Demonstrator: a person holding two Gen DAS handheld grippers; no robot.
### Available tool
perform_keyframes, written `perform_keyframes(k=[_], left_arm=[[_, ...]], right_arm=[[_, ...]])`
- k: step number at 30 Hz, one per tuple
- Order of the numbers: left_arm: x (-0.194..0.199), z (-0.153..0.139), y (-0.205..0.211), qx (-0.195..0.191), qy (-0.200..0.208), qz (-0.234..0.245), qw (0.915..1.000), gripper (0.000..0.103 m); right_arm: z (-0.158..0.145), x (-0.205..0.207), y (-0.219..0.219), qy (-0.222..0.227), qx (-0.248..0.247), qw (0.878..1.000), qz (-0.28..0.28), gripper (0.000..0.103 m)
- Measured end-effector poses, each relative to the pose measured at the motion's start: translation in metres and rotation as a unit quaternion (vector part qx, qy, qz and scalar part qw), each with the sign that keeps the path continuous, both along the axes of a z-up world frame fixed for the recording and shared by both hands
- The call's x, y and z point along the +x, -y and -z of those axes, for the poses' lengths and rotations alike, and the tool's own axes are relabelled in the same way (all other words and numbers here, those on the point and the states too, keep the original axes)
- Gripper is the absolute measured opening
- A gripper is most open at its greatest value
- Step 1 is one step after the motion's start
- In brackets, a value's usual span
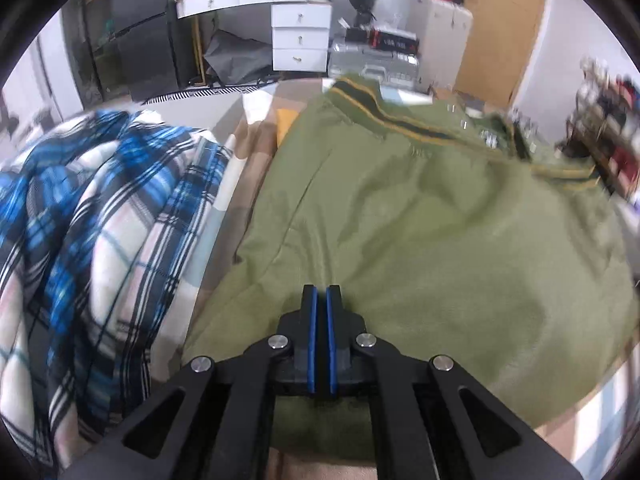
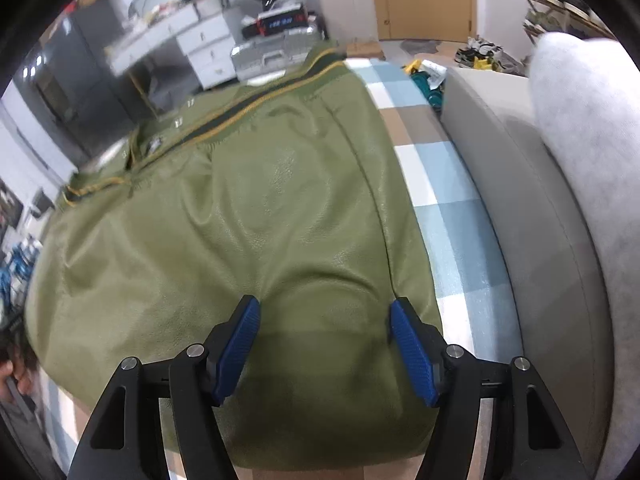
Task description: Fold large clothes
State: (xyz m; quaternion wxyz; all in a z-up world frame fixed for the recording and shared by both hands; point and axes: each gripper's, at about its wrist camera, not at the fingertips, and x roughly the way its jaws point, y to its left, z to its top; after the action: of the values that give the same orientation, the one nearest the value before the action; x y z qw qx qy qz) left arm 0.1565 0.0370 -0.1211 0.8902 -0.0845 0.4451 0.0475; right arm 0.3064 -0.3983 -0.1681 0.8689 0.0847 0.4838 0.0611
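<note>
Left wrist view: no legible text; a black box in the background carries a red label, too blurred to read. Olive green jacket lies spread flat on a checked bedsheet, filling the centre and right of frame. Ribbed hem with 2 mustard stripes on a dark band runs along its far edge. Left gripper sits over the jacket's near part, blue pads pressed almost together with only a thin slit between; can't tell if any fabric is caught. Blue plaid blanket is bunched up just left of the jacket.

Right wrist view: same box shows blue characters on the label, unreadable. Jacket surface has a slight sheen, soft wrinkles, a seam down the right side. Right gripper jaws are spread wide, hovering over the near edge, nothing between them. Grey headboard runs along the right of the sheet.
</note>
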Motion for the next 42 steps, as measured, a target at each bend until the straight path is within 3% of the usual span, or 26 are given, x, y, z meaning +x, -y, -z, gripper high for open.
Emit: perform_keyframes(k=[2,4,7,11,15,18,21,25,26,28,29,30,33,35,42], left_arm=[[-0.008,-0.008,-0.006,-0.040,0.004,-0.017,0.9991,0.012],[-0.026,-0.019,-0.011,-0.085,0.018,-0.027,0.9958,0.035],[-0.070,-0.032,-0.011,-0.167,0.050,-0.045,0.9836,0.064],[-0.089,-0.018,0.001,-0.272,0.045,-0.044,0.9602,0.065],[-0.081,0.006,-0.004,-0.326,0.043,-0.098,0.9393,0.065],[-0.070,0.019,-0.007,-0.368,0.026,-0.112,0.9225,0.065],[-0.060,0.023,-0.002,-0.366,0.031,-0.117,0.9226,0.065],[-0.060,0.021,0.007,-0.353,0.054,-0.142,0.9234,0.063],[-0.056,0.020,0.012,-0.336,0.059,-0.154,0.9273,0.059],[-0.059,0.017,0.017,-0.296,0.057,-0.173,0.9376,0.029],[-0.058,0.017,0.019,-0.285,0.062,-0.183,0.9389,0.024],[-0.058,0.017,0.020,-0.280,0.066,-0.187,0.9393,0.017],[-0.062,0.013,0.022,-0.260,0.077,-0.187,0.9441,0.008],[-0.066,0.011,0.023,-0.247,0.079,-0.180,0.9489,0.005],[-0.093,0.009,0.022,-0.235,0.076,-0.166,0.9547,0.001]], right_arm=[[-0.011,-0.015,0.005,0.010,0.008,1.000,0.023,0.070],[-0.021,-0.035,0.011,0.021,0.034,0.998,0.039,0.072],[-0.030,-0.074,0.014,0.043,0.099,0.993,0.055,0.077],[-0.018,-0.101,0.003,0.026,0.176,0.983,0.047,0.079],[0.000,-0.095,0.005,0.010,0.248,0.967,0.067,0.079],[0.011,-0.080,0.010,-0.007,0.263,0.960,0.101,0.080],[0.018,-0.070,0.010,-0.002,0.269,0.955,0.122,0.080],[0.016,-0.056,-0.002,0.016,0.243,0.960,0.138,0.081],[0.016,-0.052,-0.006,0.023,0.236,0.961,0.144,0.078],[0.016,-0.049,-0.012,0.027,0.210,0.964,0.163,0.057],[0.019,-0.047,-0.013,0.030,0.202,0.963,0.176,0.038],[0.021,-0.050,-0.012,0.034,0.201,0.962,0.184,0.028],[0.021,-0.056,-0.011,0.048,0.206,0.960,0.184,0.015],[0.016,-0.062,-0.013,0.059,0.186,0.966,0.172,0.010],[0.010,-0.091,-0.013,0.058,0.154,0.977,0.137,0.007]])
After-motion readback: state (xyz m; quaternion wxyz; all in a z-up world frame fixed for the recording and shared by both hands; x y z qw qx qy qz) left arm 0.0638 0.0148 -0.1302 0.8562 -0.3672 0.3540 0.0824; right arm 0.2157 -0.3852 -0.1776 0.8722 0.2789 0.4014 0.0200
